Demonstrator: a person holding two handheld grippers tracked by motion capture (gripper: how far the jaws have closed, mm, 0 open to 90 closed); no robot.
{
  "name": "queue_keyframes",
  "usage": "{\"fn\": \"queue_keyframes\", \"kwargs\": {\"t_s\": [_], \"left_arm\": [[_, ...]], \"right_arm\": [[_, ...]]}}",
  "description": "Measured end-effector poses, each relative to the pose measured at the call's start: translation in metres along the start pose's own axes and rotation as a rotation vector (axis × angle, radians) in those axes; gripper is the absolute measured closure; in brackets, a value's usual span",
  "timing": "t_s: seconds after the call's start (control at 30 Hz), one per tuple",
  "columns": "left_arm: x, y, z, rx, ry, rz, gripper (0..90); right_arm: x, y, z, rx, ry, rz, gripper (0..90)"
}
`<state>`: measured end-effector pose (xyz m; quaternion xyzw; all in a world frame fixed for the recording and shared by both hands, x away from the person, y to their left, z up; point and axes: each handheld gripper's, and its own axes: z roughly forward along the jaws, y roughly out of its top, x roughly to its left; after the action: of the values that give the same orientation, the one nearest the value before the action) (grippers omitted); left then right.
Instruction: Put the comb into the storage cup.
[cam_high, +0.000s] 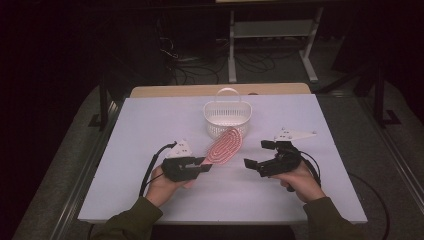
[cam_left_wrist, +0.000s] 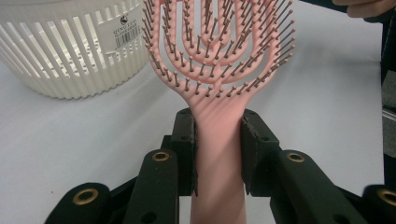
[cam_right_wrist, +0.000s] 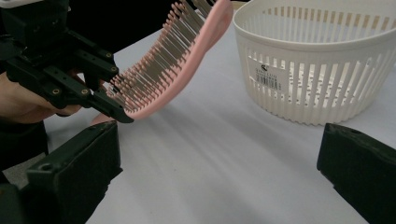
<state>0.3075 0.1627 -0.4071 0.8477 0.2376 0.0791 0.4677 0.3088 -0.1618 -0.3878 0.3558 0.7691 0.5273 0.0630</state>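
Observation:
A pink vented hairbrush (cam_high: 225, 145) is held above the table, its bristled head pointing toward the white basket (cam_high: 227, 119). My left gripper (cam_high: 204, 165) is shut on the brush handle (cam_left_wrist: 218, 154), both pads pressed against its sides. The brush head (cam_left_wrist: 219, 42) fills the upper part of the left gripper view, with the basket (cam_left_wrist: 70, 46) behind it on the left. My right gripper (cam_high: 256, 156) stands open to the right of the brush, with nothing between its fingers. In the right gripper view the brush (cam_right_wrist: 177, 60) rises at the left and the basket (cam_right_wrist: 322, 60) stands at the right.
The basket has a slatted wall, a thin handle (cam_high: 227, 93) and a barcode label (cam_right_wrist: 272, 77). The white table top (cam_high: 150, 125) spreads bare on both sides. Beyond its far edge lie cables and a metal stand (cam_high: 272, 35) on a dark floor.

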Motion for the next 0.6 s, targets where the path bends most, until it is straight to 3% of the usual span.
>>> {"fn": "queue_keyframes", "kwargs": {"t_s": [0.6], "left_arm": [[0.002, -0.001, -0.002, -0.002, 0.003, -0.005, 70.2]], "right_arm": [[0.005, 0.020, 0.020, -0.019, 0.035, -0.021, 0.0]]}}
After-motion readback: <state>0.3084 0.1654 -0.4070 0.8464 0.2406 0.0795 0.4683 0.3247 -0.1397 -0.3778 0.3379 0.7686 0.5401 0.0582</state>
